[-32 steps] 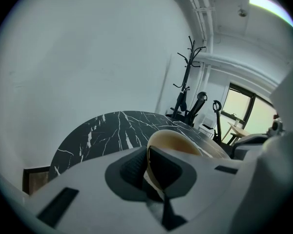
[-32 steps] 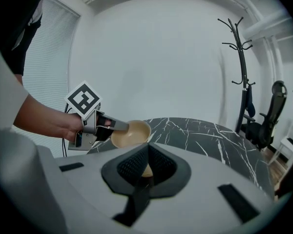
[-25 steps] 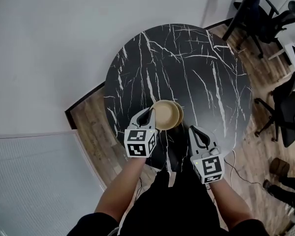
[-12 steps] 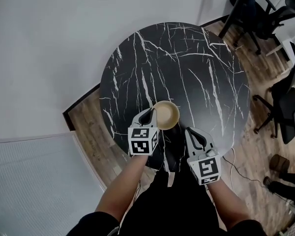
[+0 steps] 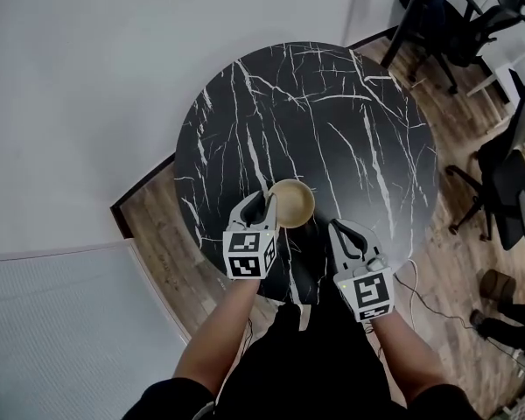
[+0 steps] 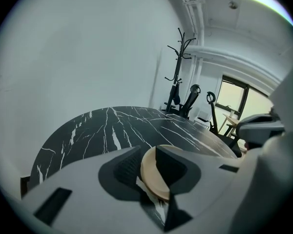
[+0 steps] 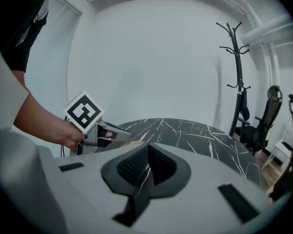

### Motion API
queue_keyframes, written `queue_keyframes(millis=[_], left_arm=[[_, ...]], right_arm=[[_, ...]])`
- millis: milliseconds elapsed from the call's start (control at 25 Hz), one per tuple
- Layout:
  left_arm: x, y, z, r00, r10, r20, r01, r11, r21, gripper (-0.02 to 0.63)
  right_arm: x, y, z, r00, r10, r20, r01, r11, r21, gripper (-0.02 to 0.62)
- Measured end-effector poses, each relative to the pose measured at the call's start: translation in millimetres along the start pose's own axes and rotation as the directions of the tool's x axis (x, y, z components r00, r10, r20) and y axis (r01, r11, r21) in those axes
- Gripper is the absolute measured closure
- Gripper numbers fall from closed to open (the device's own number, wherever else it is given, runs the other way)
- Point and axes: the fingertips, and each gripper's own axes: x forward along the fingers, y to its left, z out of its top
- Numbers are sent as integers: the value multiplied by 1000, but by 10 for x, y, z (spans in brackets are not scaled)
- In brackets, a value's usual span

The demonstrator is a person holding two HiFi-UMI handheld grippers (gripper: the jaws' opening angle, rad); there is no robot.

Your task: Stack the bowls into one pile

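Between the left gripper's (image 5: 267,206) jaws is the rim of the bowls (image 5: 293,201). The jaws are opening, and in the left gripper view there's a gap beside the tan rim (image 6: 151,174), so the pads aren't pinching it. From above I only see one tan round, sitting on the table (image 5: 332,121).

The right gripper (image 5: 337,230) is closed with nothing in it, off to the right of the bowls and not touching them.

The bowls sit close to the table's near edge, right in front of both tools, with loads of bare black marble beyond. Chairs (image 5: 472,24) are way off past the far edge.

The right gripper view catches the left gripper (image 7: 118,134) side-on, plus a coat rack (image 7: 237,77) the head view doesn't clearly show.
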Motion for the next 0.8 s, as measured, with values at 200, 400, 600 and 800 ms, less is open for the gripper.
queue_keyframes(millis=[200,400,600,800], left_arm=[[-222,-16,164,999,-5,41,4,999,41,515],[-559,-76,458,984,-66,163,58,997,53,571],[-1003,-62,719,954,-105,281,81,992,97,592],[-1422,-15,742,937,-115,330,93,992,80,592]], right_arm=[[-5,-170,147,999,-45,13,45,999,-30,586],[-31,-325,209,994,-94,50,96,995,-35,586],[-89,-364,353,987,-135,90,137,990,-17,586],[-154,-199,511,982,-143,121,146,989,-23,586]])
